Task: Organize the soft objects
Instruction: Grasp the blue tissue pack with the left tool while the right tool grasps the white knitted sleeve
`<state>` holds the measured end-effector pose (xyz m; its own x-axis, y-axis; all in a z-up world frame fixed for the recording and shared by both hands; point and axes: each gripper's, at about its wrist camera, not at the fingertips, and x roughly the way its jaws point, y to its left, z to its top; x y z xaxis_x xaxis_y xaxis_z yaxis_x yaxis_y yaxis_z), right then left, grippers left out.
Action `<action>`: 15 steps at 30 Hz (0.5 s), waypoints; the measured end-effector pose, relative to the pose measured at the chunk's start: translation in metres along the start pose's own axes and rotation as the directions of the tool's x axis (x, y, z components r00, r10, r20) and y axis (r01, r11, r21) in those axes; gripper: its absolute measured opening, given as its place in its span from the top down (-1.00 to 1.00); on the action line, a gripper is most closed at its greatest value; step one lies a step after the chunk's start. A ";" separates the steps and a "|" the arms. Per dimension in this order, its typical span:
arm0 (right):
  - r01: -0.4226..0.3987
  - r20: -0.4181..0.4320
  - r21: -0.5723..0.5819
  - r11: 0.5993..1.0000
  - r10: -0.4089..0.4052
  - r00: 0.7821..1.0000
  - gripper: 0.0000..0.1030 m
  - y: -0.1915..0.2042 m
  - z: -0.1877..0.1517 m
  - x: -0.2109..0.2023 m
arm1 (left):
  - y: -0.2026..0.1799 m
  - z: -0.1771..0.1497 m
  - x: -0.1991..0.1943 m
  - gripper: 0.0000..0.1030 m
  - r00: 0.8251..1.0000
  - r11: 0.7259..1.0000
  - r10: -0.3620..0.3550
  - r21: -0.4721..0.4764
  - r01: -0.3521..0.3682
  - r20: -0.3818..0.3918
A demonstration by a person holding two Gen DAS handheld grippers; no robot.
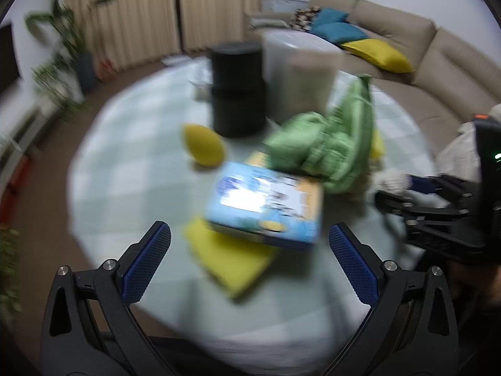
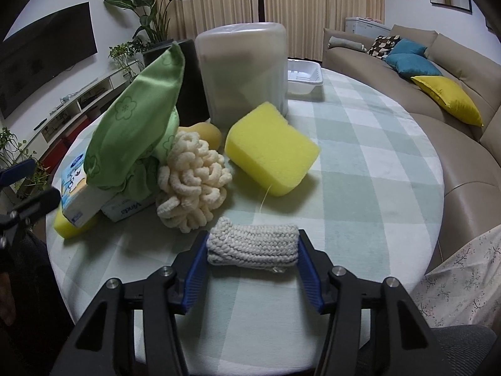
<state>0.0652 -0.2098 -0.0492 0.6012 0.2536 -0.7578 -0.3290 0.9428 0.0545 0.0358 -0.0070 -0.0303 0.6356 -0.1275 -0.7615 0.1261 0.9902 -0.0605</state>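
My right gripper (image 2: 253, 246) is shut on a white knitted cloth roll (image 2: 250, 238), its blue pads pressing both ends, low over the checked round table (image 2: 360, 163). Behind it sit a cream fluffy bundle (image 2: 191, 178), a big yellow sponge (image 2: 269, 150) and a green flowered cloth (image 2: 134, 125) heaped on a blue tissue box (image 2: 75, 194). The left wrist view is blurred: my left gripper (image 1: 250, 230) is open and empty above the tissue box (image 1: 269, 206), with the green cloth (image 1: 328, 147) beyond it. A flat yellow sponge (image 1: 228, 260) lies under the box.
A translucent lidded bin (image 2: 244, 72), a black container (image 2: 192, 87) and a white tray (image 2: 305, 76) stand at the table's far side. A small yellow oval sponge (image 1: 205, 145) lies near the black container. A beige sofa with cushions (image 2: 444, 94) curves round the right.
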 end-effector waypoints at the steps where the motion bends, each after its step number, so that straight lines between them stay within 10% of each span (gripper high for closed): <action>1: -0.004 0.000 0.003 1.000 0.004 1.000 -0.10 -0.001 0.000 0.000 | 0.000 0.001 0.003 -1.00 1.000 1.000 -0.023 -0.021 0.023 -0.009; 13: -0.026 0.004 0.013 1.000 0.026 1.000 -0.10 -0.005 0.001 0.001 | 0.002 0.019 0.025 -0.96 0.999 0.999 0.014 0.036 -0.013 -0.032; 15: -0.026 0.004 0.012 1.000 0.026 1.000 -0.10 -0.005 0.000 0.001 | 0.004 0.017 0.027 -0.45 0.999 0.999 -0.024 0.031 0.026 -0.036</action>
<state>0.0674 -0.2146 -0.0498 0.5956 0.2786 -0.7534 -0.3357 0.9384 0.0817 0.0665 -0.0076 -0.0395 0.6042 -0.1495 -0.7827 0.1661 0.9843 -0.0597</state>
